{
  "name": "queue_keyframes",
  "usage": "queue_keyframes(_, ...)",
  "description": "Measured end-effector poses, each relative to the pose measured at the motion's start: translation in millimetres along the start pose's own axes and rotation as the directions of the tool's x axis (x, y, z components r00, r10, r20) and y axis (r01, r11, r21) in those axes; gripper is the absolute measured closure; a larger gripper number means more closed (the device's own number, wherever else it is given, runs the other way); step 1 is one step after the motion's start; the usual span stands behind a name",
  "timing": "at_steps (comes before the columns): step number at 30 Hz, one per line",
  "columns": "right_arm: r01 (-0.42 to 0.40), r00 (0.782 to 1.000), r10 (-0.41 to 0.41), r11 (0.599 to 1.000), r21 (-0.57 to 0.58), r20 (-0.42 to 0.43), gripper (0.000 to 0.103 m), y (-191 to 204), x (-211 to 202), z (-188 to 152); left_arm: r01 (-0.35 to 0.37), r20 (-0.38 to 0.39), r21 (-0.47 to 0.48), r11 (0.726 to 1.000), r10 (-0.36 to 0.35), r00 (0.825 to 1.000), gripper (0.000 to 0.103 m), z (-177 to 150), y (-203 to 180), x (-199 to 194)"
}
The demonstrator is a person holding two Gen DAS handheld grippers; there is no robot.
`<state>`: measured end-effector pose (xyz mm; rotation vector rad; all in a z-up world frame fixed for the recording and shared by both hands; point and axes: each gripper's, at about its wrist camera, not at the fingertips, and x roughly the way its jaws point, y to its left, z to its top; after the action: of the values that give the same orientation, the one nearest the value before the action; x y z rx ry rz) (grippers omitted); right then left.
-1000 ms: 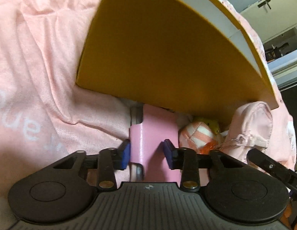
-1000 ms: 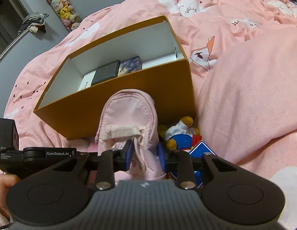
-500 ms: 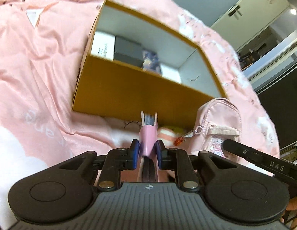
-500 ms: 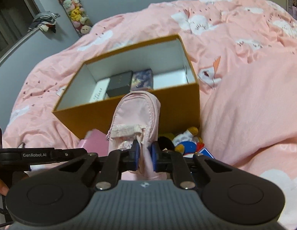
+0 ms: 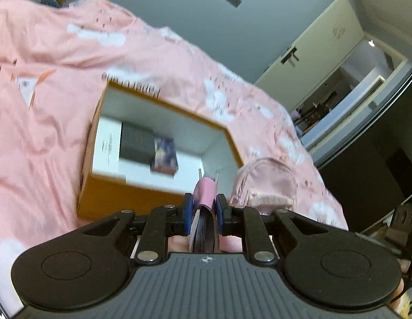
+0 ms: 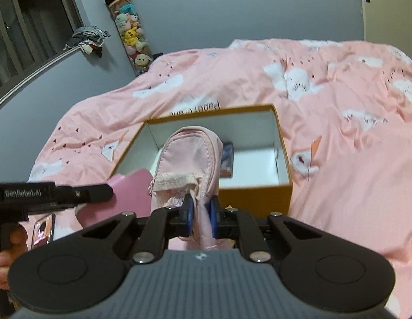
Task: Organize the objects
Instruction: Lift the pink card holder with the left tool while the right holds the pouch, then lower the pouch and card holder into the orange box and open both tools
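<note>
Nearest me, my left gripper (image 5: pixel 204 214) has its jaws clamped on a pink-covered notebook (image 5: pixel 205 199), held edge-on with its dark page edges facing the camera. My right gripper (image 6: pixel 200 222) has its jaws pinched on the lower fabric of a pale pink zippered fabric pouch (image 6: pixel 191 159), which hangs in the air in front of the open orange cardboard box with a white interior (image 6: pixel 284 159). Beyond both, that box sits on the bed's pink cloud-print duvet (image 6: pixel 338 122). Inside it lie a white flat box (image 5: pixel 107 148), a black box (image 5: pixel 136 143) and what looks like a small printed card pack (image 5: pixel 164 159), though that view is blurred.
</note>
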<state>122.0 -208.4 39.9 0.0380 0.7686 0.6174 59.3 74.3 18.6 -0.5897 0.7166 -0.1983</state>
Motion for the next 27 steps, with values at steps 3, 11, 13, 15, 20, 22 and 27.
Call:
queue_keyframes(3,0.002,0.999,-0.002,1.000,-0.021,0.034,0.090,2,1,18,-0.006,0.037,-0.005,1.000,0.006,0.999,0.083,24,0,2)
queue_keyframes(11,-0.012,0.998,0.008,0.998,0.060,0.069,0.090,-14,34,65,-0.024,0.131,-0.096,0.995,0.037,0.991,0.083,72,13,25)
queue_keyframes(13,0.017,0.999,-0.020,0.998,0.061,0.050,0.090,-19,50,71,-0.040,0.112,-0.112,0.993,0.053,0.992,0.083,75,17,40)
queue_keyframes(15,0.033,0.999,-0.034,0.997,0.066,0.019,0.090,-25,68,72,-0.041,0.075,-0.154,0.987,0.053,0.996,0.083,72,25,60)
queue_keyframes(20,0.067,0.997,-0.063,0.995,0.069,-0.052,0.090,-37,100,66,-0.107,-0.037,-0.250,0.962,0.101,0.994,0.083,52,46,106)
queue_keyframes(22,0.068,0.995,-0.063,0.996,0.065,-0.075,0.090,-39,110,62,-0.129,-0.064,-0.248,0.960,0.117,0.991,0.083,45,47,117)
queue_keyframes(27,0.103,0.989,-0.098,0.994,0.036,-0.106,0.090,-42,129,56,-0.180,-0.130,-0.217,0.960,0.154,0.979,0.086,31,43,140)
